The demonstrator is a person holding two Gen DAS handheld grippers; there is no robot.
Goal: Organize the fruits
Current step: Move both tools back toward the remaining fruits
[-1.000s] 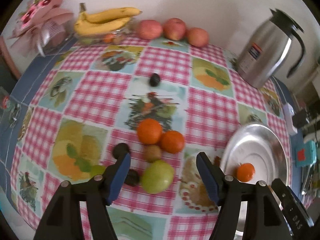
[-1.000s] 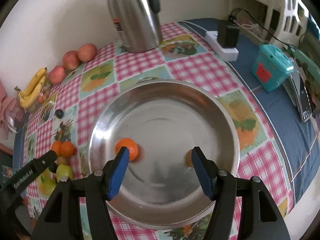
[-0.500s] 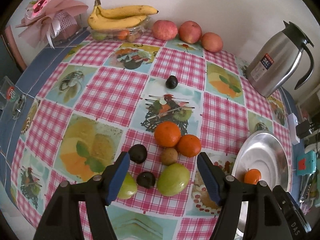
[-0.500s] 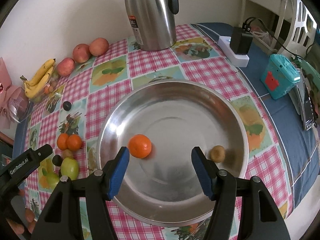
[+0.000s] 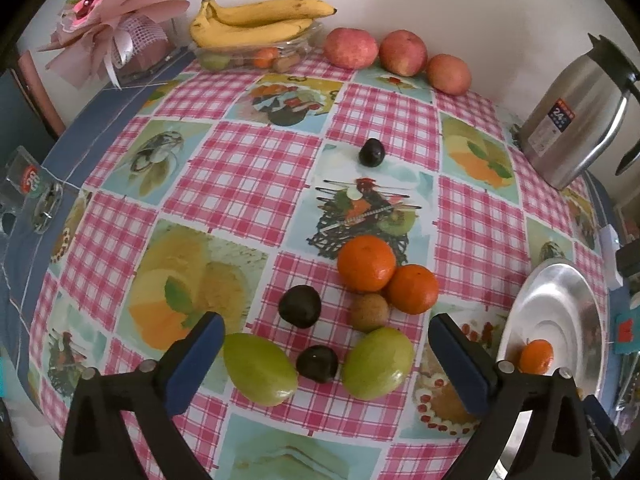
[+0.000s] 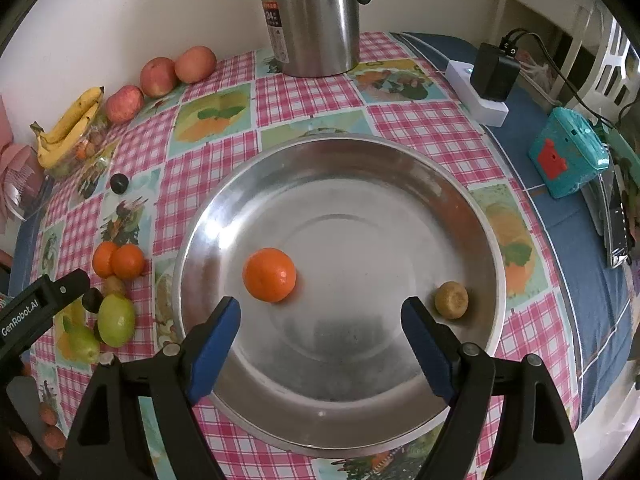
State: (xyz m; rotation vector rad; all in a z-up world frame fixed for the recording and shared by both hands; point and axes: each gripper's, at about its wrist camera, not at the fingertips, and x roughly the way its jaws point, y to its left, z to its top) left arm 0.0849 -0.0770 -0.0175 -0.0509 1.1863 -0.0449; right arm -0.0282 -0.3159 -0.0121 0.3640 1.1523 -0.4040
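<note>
1. The orange (image 6: 269, 275) and a small brown fruit (image 6: 451, 299) have rolled apart inside the steel plate (image 6: 472, 216).
2. Right gripper (image 6: 320, 330) – jaws opening, empty, above the plate.
3. Left gripper (image 5: 326, 354) – opening over green fruits (image 5: 260, 364) left of the plate.

A checked tablecloth (image 5: 256, 168) bears loose fruit (image 5: 366, 264), a steel dish (image 6: 460, 184) and a kettle (image 6: 312, 16).

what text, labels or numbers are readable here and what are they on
"GenRobot.AI": white letters on the black body of the left gripper, seen in the right wrist view.
"24": large numerals on the dark label of the steel thermos jug; the smaller print around them is too blurred to read.
Round red-and-white mark on the clear glass at the table's edge: lettering unreadable.
Red patch on the teal box: no readable text.
</note>
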